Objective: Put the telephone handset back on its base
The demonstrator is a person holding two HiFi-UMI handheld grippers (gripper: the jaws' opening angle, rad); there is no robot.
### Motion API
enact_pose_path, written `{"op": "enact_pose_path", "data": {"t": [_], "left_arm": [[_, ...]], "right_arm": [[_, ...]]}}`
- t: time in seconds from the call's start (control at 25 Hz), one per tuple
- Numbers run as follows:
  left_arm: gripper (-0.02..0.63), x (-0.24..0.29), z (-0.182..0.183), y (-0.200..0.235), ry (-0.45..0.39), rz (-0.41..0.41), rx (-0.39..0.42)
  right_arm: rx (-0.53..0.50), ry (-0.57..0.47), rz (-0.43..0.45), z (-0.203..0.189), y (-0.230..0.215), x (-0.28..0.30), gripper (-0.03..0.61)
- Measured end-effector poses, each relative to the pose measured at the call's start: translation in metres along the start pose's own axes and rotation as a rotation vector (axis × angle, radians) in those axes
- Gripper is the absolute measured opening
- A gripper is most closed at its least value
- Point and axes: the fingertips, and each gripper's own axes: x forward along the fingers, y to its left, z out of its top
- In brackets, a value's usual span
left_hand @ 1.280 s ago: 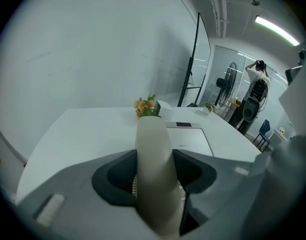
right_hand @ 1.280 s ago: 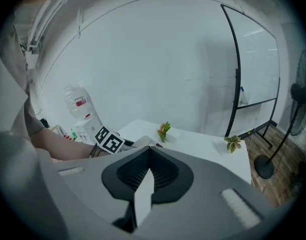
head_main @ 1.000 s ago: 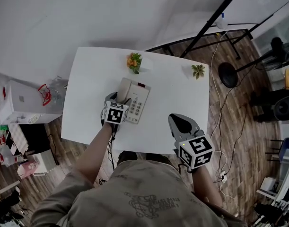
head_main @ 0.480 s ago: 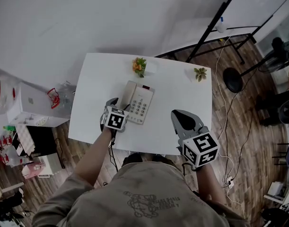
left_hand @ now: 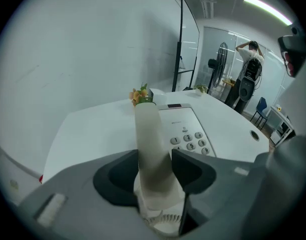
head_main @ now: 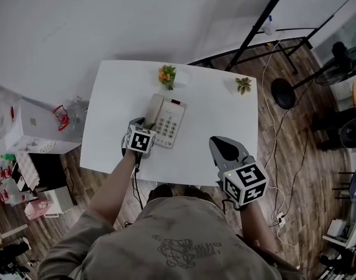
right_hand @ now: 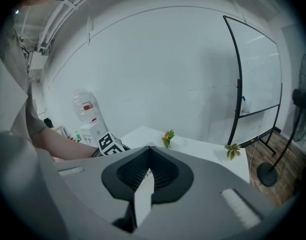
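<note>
In the left gripper view, gripping the handset (left_hand: 147,129) with the left tongs (left_hand: 155,159), along the left side of the base (left_hand: 188,126) on the white surface (left_hand: 92,129). Covering the handset's near end, leaving its seating unclear. In the right gripper view, holding the right tongs (right_hand: 148,156) pressed together, empty.

A white table (head_main: 218,136) carries a telephone base (head_main: 171,121) left of centre, with a flowering plant (head_main: 165,76) and a small green plant (head_main: 244,85) at its far edge

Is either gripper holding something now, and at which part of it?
The left gripper holds the handset by its near end, a jaw on each side. The right gripper is shut on nothing.
</note>
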Motion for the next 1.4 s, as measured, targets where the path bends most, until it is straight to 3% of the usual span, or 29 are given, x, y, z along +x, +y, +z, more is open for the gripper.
{"op": "enact_pose_path", "data": {"t": [0.16,0.28,0.56,0.92,1.2,1.4], "left_arm": [[0.22,-0.003,0.003,-0.003,-0.001,0.003,0.011],[0.222,-0.02,0.022,-0.007,-0.056,-0.004,0.014],[0.192,-0.113,0.096,-0.022,-0.303,-0.046,-0.012],[0.074,-0.262,0.202,-0.034,-0.692,-0.068,0.018],[0.037,-0.346,0.236,-0.051,-0.846,-0.046,0.08],[0.002,-0.377,0.238,-0.058,-0.902,0.002,0.108]], "right_arm": [[0.001,-0.004,0.002,0.0,0.0,0.0,0.029],[-0.009,-0.026,0.006,0.009,-0.001,-0.001,0.029],[-0.066,-0.141,-0.016,0.057,-0.012,-0.021,0.029],[-0.104,-0.394,-0.009,0.136,-0.002,-0.075,0.029],[-0.145,-0.551,-0.004,0.178,0.016,-0.123,0.029],[-0.168,-0.585,-0.011,0.183,0.02,-0.14,0.029]]}}
